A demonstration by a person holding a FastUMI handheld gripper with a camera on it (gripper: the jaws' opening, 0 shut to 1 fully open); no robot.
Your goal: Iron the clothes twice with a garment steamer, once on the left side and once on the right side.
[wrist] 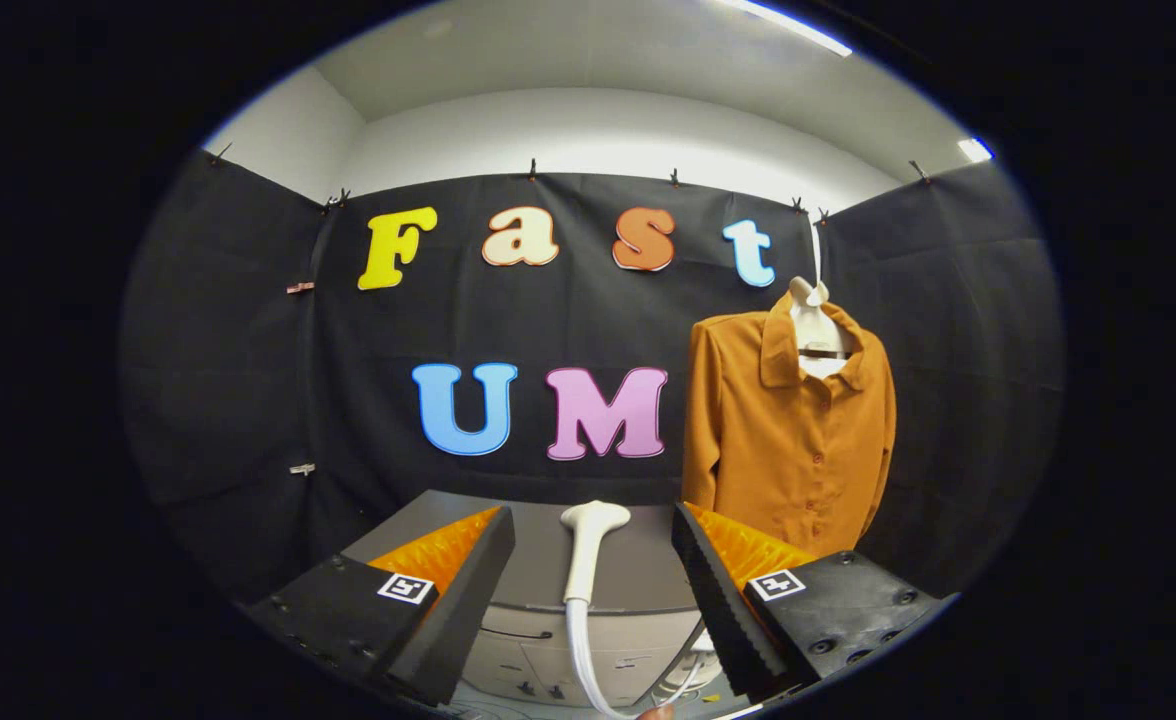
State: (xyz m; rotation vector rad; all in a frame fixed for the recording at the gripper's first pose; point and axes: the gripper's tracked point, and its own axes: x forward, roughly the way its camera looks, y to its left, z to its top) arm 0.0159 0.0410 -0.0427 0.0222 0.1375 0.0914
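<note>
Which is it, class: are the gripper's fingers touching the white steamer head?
Apart. The gripper view shows the open gripper with clear gaps on both sides of the white steamer head.

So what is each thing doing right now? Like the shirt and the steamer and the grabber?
Shirt: hanging on a hanger, buttoned, beyond the fingers and to the right.
Steamer head: standing upright on its hose, between the fingers, not gripped.
Gripper: open, fingers apart on either side of the steamer head.
Cabinet: behind the steamer head, drawers look closed.
</note>
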